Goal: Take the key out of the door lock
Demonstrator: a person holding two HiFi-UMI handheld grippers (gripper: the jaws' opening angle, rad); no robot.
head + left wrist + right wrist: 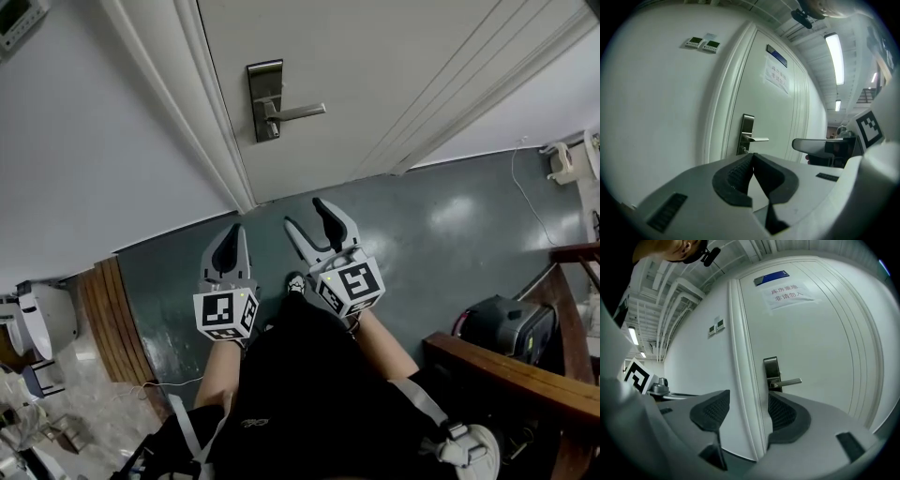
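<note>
A white door point(394, 66) carries a steel lock plate point(265, 98) with a lever handle point(298, 112). A small key stub point(273, 132) sticks out just below the lever; it also shows in the left gripper view as the key point(743, 149) under the handle point(758, 138). My left gripper point(230, 239) is shut with nothing in it, its pads point(740, 171) pressed together. My right gripper point(307, 217) stands open and empty, its pads point(712, 411) well apart, with the lock plate point(772, 369) beyond it. Both grippers hang low, well short of the door.
A paper notice point(787, 292) is taped high on the door. Two wall controllers point(703, 44) sit left of the frame. A wooden rail point(511, 370) and a black case point(502, 328) stand at the right, a white appliance point(42, 319) at the left. The floor point(450, 234) is dark green.
</note>
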